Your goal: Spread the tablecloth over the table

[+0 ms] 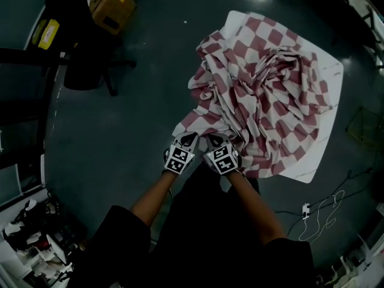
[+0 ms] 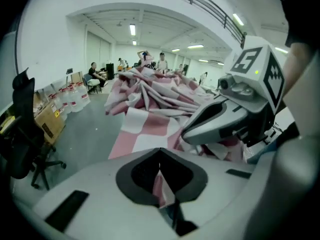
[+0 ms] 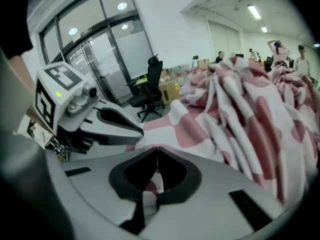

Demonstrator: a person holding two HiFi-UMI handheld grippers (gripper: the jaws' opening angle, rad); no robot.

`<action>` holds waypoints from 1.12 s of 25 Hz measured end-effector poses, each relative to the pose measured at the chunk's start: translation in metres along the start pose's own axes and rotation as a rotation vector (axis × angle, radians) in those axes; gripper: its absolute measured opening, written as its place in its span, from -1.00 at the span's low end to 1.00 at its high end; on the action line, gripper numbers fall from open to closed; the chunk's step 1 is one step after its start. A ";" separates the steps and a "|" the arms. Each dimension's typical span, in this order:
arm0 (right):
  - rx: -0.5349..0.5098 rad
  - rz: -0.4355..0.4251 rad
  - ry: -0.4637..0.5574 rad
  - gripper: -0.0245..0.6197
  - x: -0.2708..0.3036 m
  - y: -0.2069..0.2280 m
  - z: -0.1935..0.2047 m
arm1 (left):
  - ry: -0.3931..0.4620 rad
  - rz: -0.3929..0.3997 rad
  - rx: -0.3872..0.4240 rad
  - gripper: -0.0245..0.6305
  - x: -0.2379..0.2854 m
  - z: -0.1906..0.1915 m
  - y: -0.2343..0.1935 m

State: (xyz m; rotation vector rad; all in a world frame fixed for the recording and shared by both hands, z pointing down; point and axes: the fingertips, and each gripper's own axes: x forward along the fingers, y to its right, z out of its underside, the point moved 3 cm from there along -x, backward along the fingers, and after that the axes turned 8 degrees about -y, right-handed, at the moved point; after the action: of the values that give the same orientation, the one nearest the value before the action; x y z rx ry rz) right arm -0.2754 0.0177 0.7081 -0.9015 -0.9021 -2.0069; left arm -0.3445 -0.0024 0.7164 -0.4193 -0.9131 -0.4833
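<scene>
A red-and-white checked tablecloth (image 1: 264,95) lies bunched in a heap on a white table (image 1: 327,110). Its near edge is drawn toward me off the table. My left gripper (image 1: 188,138) is shut on that edge, with cloth (image 2: 150,129) pinched between the jaws in the left gripper view (image 2: 160,156). Right beside it my right gripper (image 1: 211,140) is shut on the same edge; the cloth (image 3: 250,119) runs away from its jaws (image 3: 157,156) in folds. Each gripper shows in the other's view: the right gripper (image 2: 210,121), the left gripper (image 3: 112,124).
A black office chair (image 1: 81,53) and a cardboard box (image 1: 112,8) stand on the dark floor at the left. Cables and a power strip (image 1: 307,212) lie on the floor at the right. People (image 2: 145,60) stand far off across the hall.
</scene>
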 end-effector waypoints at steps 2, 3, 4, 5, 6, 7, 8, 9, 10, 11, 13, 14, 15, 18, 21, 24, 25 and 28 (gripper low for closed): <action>0.054 0.024 0.113 -0.87 -0.039 0.013 0.000 | 0.046 0.049 0.041 -0.90 0.009 -0.020 0.015; 0.082 0.050 0.172 -0.87 -0.063 0.026 0.002 | 0.056 0.074 0.065 -0.90 0.017 -0.028 0.025; 0.111 0.079 0.234 -0.87 -0.087 0.041 0.007 | 0.059 0.097 0.086 -0.90 0.026 -0.036 0.034; 0.147 0.109 0.295 -0.87 -0.112 0.058 0.014 | 0.059 0.119 0.104 -0.90 0.034 -0.044 0.045; 0.193 0.147 0.339 -0.87 -0.135 0.078 0.023 | 0.060 0.140 0.117 -0.90 0.040 -0.051 0.056; 0.243 0.200 0.354 -0.87 -0.156 0.101 0.038 | 0.064 0.161 0.125 -0.90 0.045 -0.058 0.068; 0.288 0.266 0.334 -0.87 -0.171 0.126 0.056 | 0.069 0.181 0.129 -0.90 0.049 -0.064 0.079; 0.323 0.337 0.289 -0.87 -0.183 0.151 0.078 | 0.076 0.202 0.133 -0.90 0.053 -0.069 0.091; 0.350 0.403 0.236 -0.87 -0.193 0.176 0.101 | 0.081 0.223 0.141 -0.90 0.057 -0.074 0.105; 0.371 0.457 0.189 -0.87 -0.201 0.199 0.124 | 0.080 0.241 0.154 -0.90 0.061 -0.079 0.119; 0.402 0.520 0.123 -0.87 -0.212 0.240 0.163 | 0.065 0.260 0.176 -0.90 0.069 -0.085 0.144; 0.410 0.532 0.092 -0.87 -0.215 0.259 0.178 | 0.056 0.256 0.172 -0.90 0.074 -0.086 0.153; 0.411 0.537 0.059 -0.87 -0.216 0.276 0.191 | 0.050 0.243 0.154 -0.90 0.078 -0.087 0.157; 0.389 0.516 -0.026 -0.87 -0.209 0.311 0.216 | 0.042 0.153 0.043 -0.90 0.081 -0.092 0.147; 0.408 0.491 -0.013 -0.87 -0.203 0.317 0.232 | 0.005 -0.021 0.011 -0.90 0.076 -0.076 0.115; 0.486 0.520 0.026 -0.87 -0.210 0.307 0.239 | -0.069 -0.178 0.048 -0.90 0.076 -0.039 0.066; 0.510 0.533 0.035 -0.87 -0.214 0.302 0.247 | -0.085 -0.185 0.062 -0.90 0.076 -0.029 0.058; 0.551 0.569 0.023 -0.87 -0.230 0.286 0.285 | -0.073 -0.137 0.102 -0.90 0.075 -0.023 0.063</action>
State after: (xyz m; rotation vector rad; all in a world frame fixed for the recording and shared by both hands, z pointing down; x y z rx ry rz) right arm 0.1536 0.1910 0.7475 -0.7095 -0.9809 -1.1965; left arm -0.2554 0.0206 0.7572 -0.2844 -1.0364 -0.5464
